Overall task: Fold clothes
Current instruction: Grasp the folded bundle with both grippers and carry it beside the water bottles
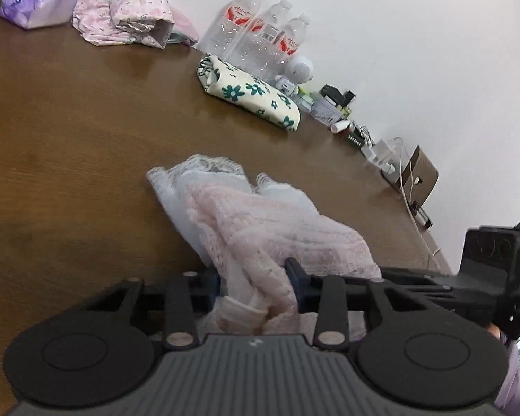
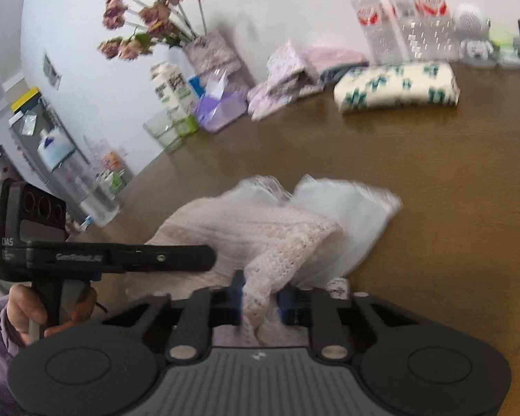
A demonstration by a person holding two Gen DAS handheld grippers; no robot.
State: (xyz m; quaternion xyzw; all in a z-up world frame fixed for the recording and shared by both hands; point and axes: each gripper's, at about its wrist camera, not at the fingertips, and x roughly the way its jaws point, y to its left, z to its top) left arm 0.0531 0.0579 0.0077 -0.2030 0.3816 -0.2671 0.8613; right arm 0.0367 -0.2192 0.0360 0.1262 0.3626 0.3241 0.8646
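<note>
Both grippers are clamped on the same pink lace garment [image 1: 277,239]: the left gripper [image 1: 256,284] pinches one bunched edge, and the right gripper [image 2: 260,298] pinches another, so the cloth hangs gathered between them just above the brown table [image 1: 69,138], probably to be carried or laid out for a fold. Its white tulle layer [image 2: 346,215] trails toward the table's far side. Finished bundles, the green-flowered one [image 1: 253,97] and the pink-print ones [image 1: 138,14], sit along the far edge by the wall with the water bottles [image 1: 260,24], leaving the middle and near parts of the table open for spreading the piece.
</note>
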